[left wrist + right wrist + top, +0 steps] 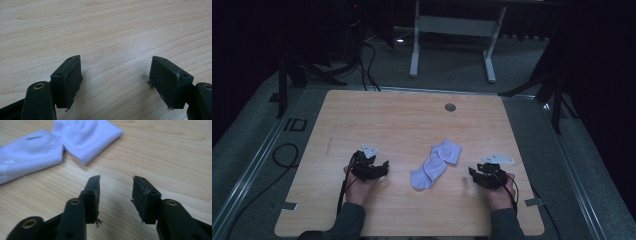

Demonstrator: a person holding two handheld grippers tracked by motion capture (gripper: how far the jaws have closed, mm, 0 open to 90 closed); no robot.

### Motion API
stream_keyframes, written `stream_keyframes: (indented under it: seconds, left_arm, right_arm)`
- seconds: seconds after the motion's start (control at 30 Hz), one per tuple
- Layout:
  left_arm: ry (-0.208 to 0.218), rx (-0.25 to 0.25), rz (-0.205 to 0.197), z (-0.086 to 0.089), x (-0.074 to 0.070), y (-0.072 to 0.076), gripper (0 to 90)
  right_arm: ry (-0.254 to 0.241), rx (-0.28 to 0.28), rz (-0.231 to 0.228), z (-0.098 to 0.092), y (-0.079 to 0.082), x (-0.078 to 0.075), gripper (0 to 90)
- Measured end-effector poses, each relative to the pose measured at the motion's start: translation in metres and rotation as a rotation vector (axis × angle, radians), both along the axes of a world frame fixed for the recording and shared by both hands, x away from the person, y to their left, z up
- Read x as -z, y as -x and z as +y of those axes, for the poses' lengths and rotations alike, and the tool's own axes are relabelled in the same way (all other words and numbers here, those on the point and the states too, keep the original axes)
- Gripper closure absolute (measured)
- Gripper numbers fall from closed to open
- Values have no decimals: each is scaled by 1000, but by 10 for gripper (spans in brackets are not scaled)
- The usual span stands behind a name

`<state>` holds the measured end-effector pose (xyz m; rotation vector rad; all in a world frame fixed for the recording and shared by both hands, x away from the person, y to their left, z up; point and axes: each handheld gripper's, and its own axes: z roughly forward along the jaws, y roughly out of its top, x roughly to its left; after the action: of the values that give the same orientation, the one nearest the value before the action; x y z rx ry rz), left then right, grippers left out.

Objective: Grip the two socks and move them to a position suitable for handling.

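Two white socks (435, 165) between two grippers.

— Where's my high view sitting?
— Above the near edge of the table (412, 115), facing forward and down; I get the whole top and the floor behind it across the upper frame.
— And the gripper views?
— Both sit low and close to the wood. My left one looks along bare grain. My right one faces the white socks (50, 145) at its upper left, which my high view has at centre.
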<state>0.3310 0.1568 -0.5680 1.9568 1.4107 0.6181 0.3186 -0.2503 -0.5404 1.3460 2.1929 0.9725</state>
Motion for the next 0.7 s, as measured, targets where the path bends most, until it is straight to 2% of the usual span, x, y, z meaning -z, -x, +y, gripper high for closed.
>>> stream_keyframes:
  seconds: [0.1,0.37,0.4,0.43,0.47,0.5,0.53,0.7]
  left_arm:
    - [0,0,0,0,0,0,261]
    - [1,-10,-1,0,0,1,293]
    - [3,-21,-8,0,-1,3,340]
    - [3,-21,-8,0,-1,3,377]
    - [3,-24,-3,-2,-2,4,414]
    - [3,-24,-3,-2,-2,4,438]
    - [3,-22,0,-3,-3,6,458]
    - [12,-14,11,-4,-4,7,519]
  right_arm:
    - [5,-37,0,6,1,-3,673]
    - [37,-112,-10,25,2,-8,747]
    - [36,-130,-7,29,2,-9,794]
    - [36,-130,-7,29,2,-9,794]
    - [33,-167,-2,35,2,-10,845]
    - [33,-167,-2,35,2,-10,845]
    - [34,-191,2,41,3,-10,880]
    - [45,-235,12,56,3,-7,900]
